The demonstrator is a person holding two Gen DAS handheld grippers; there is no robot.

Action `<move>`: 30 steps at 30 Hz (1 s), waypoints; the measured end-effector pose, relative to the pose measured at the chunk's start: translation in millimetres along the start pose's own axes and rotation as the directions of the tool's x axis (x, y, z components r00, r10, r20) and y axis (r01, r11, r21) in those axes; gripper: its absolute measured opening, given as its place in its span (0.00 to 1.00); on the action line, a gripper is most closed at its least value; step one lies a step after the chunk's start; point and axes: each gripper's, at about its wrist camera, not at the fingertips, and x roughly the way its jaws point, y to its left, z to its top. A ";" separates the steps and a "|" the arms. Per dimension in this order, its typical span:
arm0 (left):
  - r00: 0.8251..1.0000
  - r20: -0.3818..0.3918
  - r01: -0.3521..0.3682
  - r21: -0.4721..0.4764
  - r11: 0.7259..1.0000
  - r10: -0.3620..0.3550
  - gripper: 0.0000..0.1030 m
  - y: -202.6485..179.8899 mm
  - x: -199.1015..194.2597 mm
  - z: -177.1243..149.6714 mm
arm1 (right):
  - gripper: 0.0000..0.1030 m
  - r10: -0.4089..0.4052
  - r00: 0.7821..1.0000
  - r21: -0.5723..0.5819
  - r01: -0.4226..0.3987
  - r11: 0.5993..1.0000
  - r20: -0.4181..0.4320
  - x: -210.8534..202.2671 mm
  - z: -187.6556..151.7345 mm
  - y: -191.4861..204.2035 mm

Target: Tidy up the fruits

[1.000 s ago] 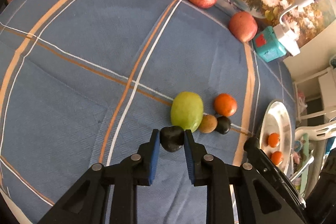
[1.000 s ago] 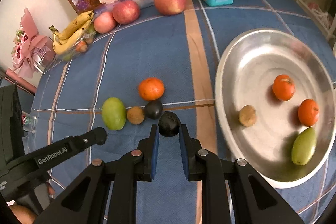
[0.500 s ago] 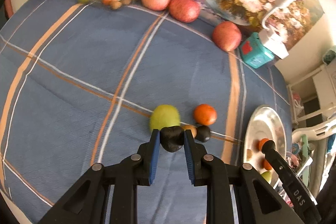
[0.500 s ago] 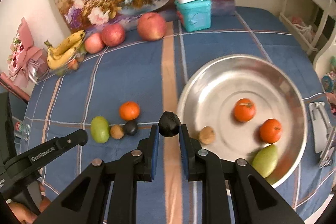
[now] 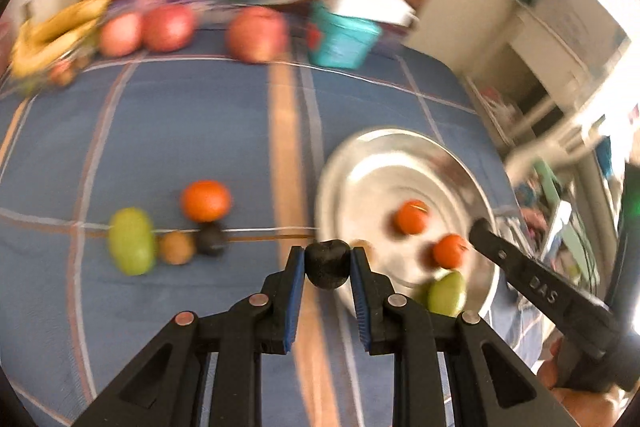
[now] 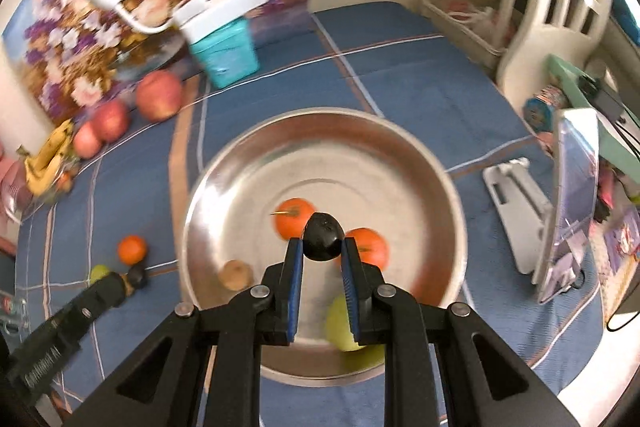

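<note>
The steel plate point(image 6: 400, 131) is the landmark. The right gripper point(image 6: 322, 269) is clenched on a dark plum point(image 6: 323, 237) and hangs over the plate's middle, so its fruit has the plate straight beneath it. The left gripper point(image 5: 328, 277) is likewise clenched on a second dark plum point(image 5: 326, 264), but sits over the plate's near-left rim point(image 5: 332, 187), with the dish lying ahead and to the right of its fingers. By my reading the right hand is the nearer to a clean drop and the left has a little way to travel inward.

Both plums are nearly round, so their long axis hardly matters for the release.

On the plate: two oranges point(image 6: 294, 219), one brown kiwi-like fruit point(image 6: 237, 274) and one green mango-like fruit point(image 6: 344, 327) (half hidden behind the right fingers). On the blue checked cloth left of the plate: one orange point(image 5: 205, 200), one green fruit point(image 5: 131, 241), one brown fruit point(image 5: 176, 247) and one dark plum point(image 5: 211, 239). Beyond the plate, against the flower picture, lie three red apples point(image 5: 256, 35) and a bunch of bananas point(image 5: 56, 31).
</note>
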 end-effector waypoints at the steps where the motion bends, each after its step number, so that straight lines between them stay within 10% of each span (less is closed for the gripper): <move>1: 1.000 -0.001 0.001 0.022 1.000 -0.001 0.24 -7.3 4.6 -1.5 | 0.19 0.001 1.000 0.007 -0.001 1.000 -0.001 -0.6 -0.1 -2.9; 20: 0.998 -0.055 0.014 0.111 0.994 -0.007 0.27 -37.4 39.1 -17.4 | 0.24 0.039 0.997 0.011 -0.038 0.999 -0.063 9.1 -1.8 -1.9; 30: 0.998 -0.044 0.038 0.072 0.997 -0.035 0.45 -31.9 30.8 -13.2 | 0.24 0.045 0.998 0.020 -0.044 0.999 -0.053 4.0 0.8 -4.7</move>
